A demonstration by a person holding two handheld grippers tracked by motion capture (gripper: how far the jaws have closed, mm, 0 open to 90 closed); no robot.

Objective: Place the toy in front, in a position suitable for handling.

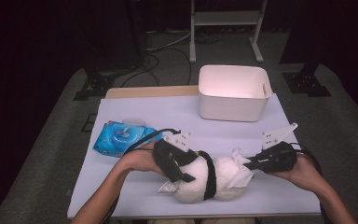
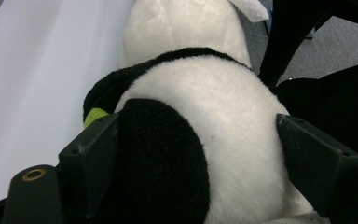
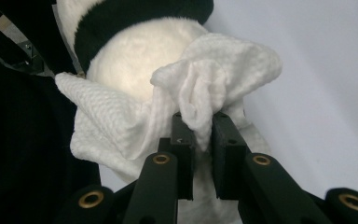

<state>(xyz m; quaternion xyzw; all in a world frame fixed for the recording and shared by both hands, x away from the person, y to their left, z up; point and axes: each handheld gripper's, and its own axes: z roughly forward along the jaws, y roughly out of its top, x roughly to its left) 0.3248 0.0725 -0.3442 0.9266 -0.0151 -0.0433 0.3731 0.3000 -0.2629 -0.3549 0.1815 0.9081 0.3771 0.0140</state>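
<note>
the plush panda [image 1: 200,179] lies on its side near the front edge of the white table [image 1: 135,196], a round white body crossed by a black band, with black patches and a small green spot. the left gripper [image 1: 177,175] clamps wide around its body, jaws pressed into the fur. the right gripper [image 1: 251,164] pinches a crumpled white wipe [image 1: 237,169] held against the panda's white end.

Fluffy plush panda [image 1: 200,179], waffle-textured cloth wipe [image 3: 205,88], matt black tongs [image 3: 200,135]
</note>
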